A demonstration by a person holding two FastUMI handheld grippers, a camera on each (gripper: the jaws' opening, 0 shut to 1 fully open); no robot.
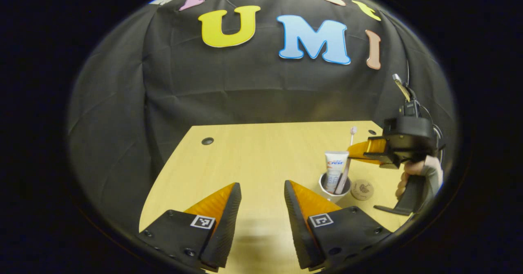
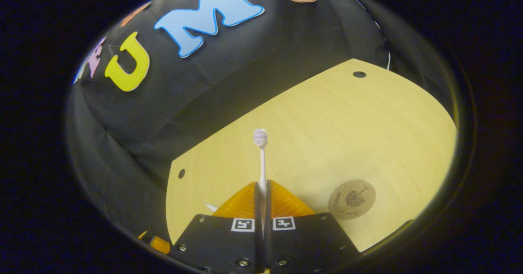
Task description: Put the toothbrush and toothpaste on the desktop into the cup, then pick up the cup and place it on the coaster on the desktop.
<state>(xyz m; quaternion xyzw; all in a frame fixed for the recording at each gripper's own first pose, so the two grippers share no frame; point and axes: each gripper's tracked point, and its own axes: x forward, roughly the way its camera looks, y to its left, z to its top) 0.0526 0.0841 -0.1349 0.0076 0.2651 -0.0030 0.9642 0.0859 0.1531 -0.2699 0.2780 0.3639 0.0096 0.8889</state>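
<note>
A white cup [image 1: 327, 191] stands on the wooden desktop [image 1: 253, 159], right of centre in the left gripper view. A white toothpaste tube [image 1: 336, 165] stands upright inside it. Beside the tube, the toothbrush [image 1: 347, 168] leans with its lower end in the cup and its head up. My right gripper [image 1: 353, 150] is shut on its stem just above the cup. In the right gripper view the toothbrush [image 2: 261, 159] sticks out between the closed fingers of my right gripper [image 2: 262, 185]. My left gripper [image 1: 262, 186] is open over bare desktop, left of the cup.
A round cork coaster [image 1: 362, 189] lies just right of the cup, also seen as the coaster [image 2: 352, 199] right of the right gripper. A hand [image 1: 412, 175] holds the right gripper's handle. The desktop has a small dark hole [image 1: 207, 140] near its far left corner.
</note>
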